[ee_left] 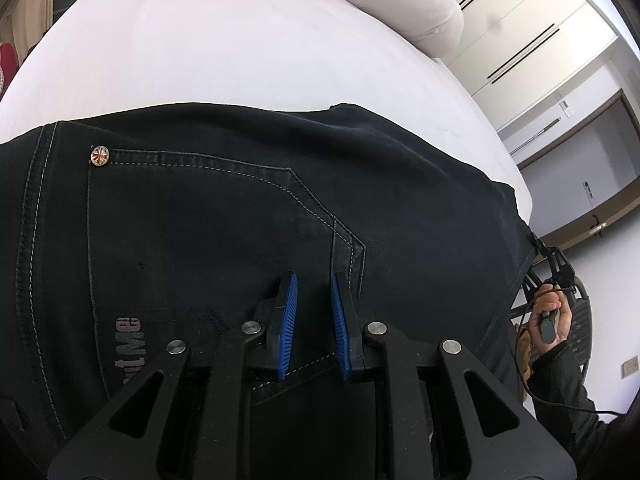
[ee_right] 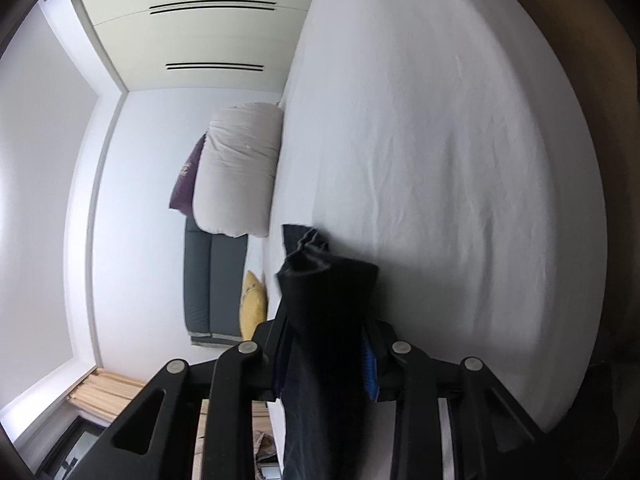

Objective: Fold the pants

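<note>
Left gripper [ee_left: 314,280] over pants [ee_left: 200,220] on bed [ee_left: 240,60], jaws slightly apart, empty. Right gripper [ee_right: 326,344] pinching pants' bunched end.

The pants [ee_left: 224,216] are black, with thin lines of pale grey stitching around the pocket. A small round stud [ee_left: 99,156] on the pocket is gold with a red and white pattern. Some faded pinkish letters [ee_left: 134,350] are printed on the cloth. The left gripper [ee_left: 314,320] is black with bright blue ribbed pads [ee_left: 289,320] and silver round pins. The right gripper [ee_right: 326,364] is black too, with a bit of blue showing beside the black cloth. The bed sheet [ee_left: 208,60] is white. A pillow [ee_right: 238,172] is creamy white, one cushion [ee_right: 253,306] is yellow, and another cushion [ee_right: 188,180] is purple. The cupboard doors [ee_right: 192,36] are cream with thin black lines.
</note>
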`<state>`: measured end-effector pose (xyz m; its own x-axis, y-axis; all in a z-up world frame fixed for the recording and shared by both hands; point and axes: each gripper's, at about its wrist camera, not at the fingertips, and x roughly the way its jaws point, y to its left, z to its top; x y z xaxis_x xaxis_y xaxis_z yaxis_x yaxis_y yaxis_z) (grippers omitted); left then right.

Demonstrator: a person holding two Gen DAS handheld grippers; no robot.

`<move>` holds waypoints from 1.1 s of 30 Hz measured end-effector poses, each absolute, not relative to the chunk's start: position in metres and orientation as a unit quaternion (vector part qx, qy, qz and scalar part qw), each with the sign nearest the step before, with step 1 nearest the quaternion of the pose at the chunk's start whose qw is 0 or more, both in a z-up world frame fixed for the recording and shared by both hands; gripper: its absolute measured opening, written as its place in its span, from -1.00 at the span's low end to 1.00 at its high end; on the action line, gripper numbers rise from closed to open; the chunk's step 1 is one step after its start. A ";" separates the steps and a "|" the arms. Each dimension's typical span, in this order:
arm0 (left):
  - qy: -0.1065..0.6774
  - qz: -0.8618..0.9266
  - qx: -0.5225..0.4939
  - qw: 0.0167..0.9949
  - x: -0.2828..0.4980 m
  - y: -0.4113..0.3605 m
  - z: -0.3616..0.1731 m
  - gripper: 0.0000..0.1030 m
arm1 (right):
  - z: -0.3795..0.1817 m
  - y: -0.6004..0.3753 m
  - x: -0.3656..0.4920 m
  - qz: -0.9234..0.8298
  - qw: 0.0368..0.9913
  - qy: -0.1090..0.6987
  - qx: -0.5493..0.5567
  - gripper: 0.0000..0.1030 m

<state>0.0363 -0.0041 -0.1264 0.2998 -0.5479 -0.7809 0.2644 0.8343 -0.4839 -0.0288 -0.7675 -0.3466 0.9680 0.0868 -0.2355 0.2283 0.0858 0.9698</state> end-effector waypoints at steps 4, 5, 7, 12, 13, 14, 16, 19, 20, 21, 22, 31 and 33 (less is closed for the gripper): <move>0.533 -0.255 -0.134 0.796 0.037 -0.005 -0.128 -0.67 | -0.335 -0.762 -0.036 -0.054 0.745 0.123 0.653 -0.36; 0.533 -0.254 -0.134 0.796 0.037 -0.004 -0.128 -0.67 | -0.332 -0.760 -0.038 -0.052 0.750 0.124 0.647 -0.36; 0.532 -0.254 -0.133 0.797 0.037 -0.004 -0.129 -0.67 | -0.328 -0.758 -0.040 -0.052 0.757 0.125 0.639 -0.36; 0.532 -0.252 -0.132 0.798 0.037 -0.005 -0.127 -0.67 | -0.332 -0.761 -0.023 -0.057 0.756 0.150 0.635 -0.47; 0.532 -0.252 -0.131 0.798 0.037 -0.005 -0.127 -0.67 | -0.334 -0.762 -0.022 -0.058 0.754 0.149 0.638 -0.55; 0.532 -0.252 -0.131 0.798 0.037 -0.005 -0.127 -0.67 | -0.335 -0.763 -0.019 -0.058 0.754 0.148 0.638 -0.62; 0.532 -0.252 -0.131 0.798 0.037 -0.006 -0.127 -0.67 | -0.338 -0.764 -0.015 -0.054 0.750 0.144 0.644 -0.79; 0.532 -0.252 -0.133 0.798 0.037 -0.006 -0.127 -0.67 | -0.338 -0.765 -0.015 -0.052 0.746 0.137 0.650 -0.87; 0.532 -0.252 -0.132 0.798 0.037 -0.006 -0.127 -0.67 | -0.337 -0.764 -0.015 -0.056 0.747 0.141 0.647 -0.88; 0.532 -0.252 -0.133 0.797 0.037 -0.006 -0.127 -0.67 | -0.336 -0.764 -0.014 -0.058 0.749 0.143 0.644 -0.88; 0.533 -0.251 -0.134 0.797 0.037 -0.006 -0.128 -0.67 | -0.335 -0.764 -0.014 -0.061 0.751 0.145 0.642 -0.89; 0.532 -0.250 -0.171 0.790 0.040 -0.002 -0.134 -0.67 | -0.253 -0.716 0.015 -0.087 0.844 0.218 0.483 -0.89; 0.532 -0.250 -0.184 0.788 0.041 0.000 -0.134 -0.67 | -0.218 -0.669 0.034 -0.070 0.884 0.248 0.391 -0.89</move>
<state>0.0411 0.0002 -0.1342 0.3088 -0.5894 -0.7465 0.1976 0.8075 -0.5558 0.0336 -0.6695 -0.2181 0.8677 0.0705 -0.4921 0.3165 0.6850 0.6562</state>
